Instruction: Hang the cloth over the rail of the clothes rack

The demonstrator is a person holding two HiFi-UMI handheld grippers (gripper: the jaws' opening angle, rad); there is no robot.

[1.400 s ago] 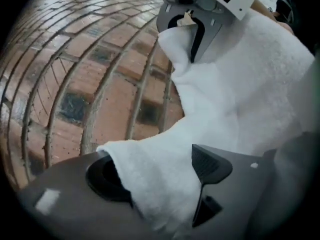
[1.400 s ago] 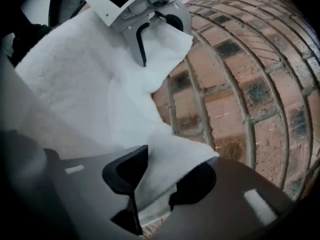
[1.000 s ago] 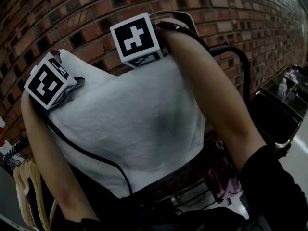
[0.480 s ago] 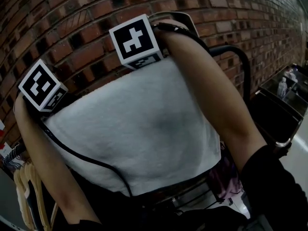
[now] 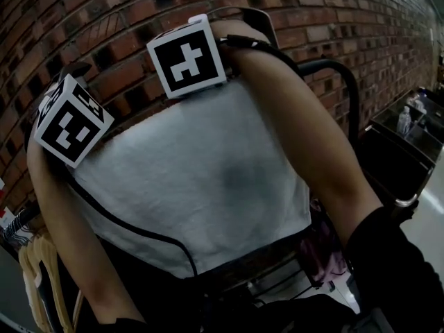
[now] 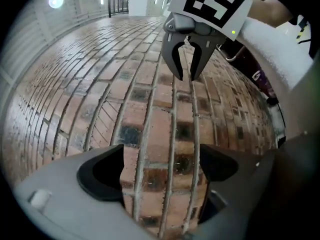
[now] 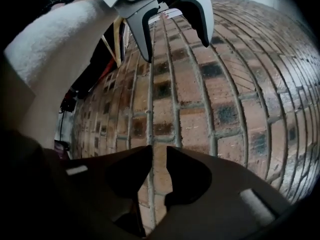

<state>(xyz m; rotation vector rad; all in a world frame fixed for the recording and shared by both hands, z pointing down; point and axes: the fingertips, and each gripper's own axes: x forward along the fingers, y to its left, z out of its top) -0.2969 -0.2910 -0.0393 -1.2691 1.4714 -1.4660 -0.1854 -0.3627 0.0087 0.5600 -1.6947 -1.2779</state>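
Observation:
The white cloth (image 5: 201, 186) hangs draped between my two forearms, and the rail under it is hidden. The left gripper's marker cube (image 5: 73, 120) is at the cloth's upper left corner, the right one's cube (image 5: 186, 57) at its top edge. In the left gripper view my left gripper (image 6: 161, 156) stands wide open on bare brick; its jaws have just eased in a little, with nothing between them. My right gripper (image 7: 159, 154) shows a narrow gap; its jaws have just been closing, also with nothing between them. Each gripper faces the wall beyond the cloth (image 6: 280, 49) (image 7: 50, 29).
A brick wall (image 5: 312, 19) stands close behind the rack. The rack's black tube frame (image 5: 343, 75) curves down at the right. Wooden hangers (image 5: 35, 269) hang at lower left, a pink garment (image 5: 322, 248) lower right. A black cable (image 5: 139, 229) crosses the cloth.
The left cube swung out to the left and came back up. The right cube shifted slightly up and left. The cloth's lower edge rose and fell slightly.

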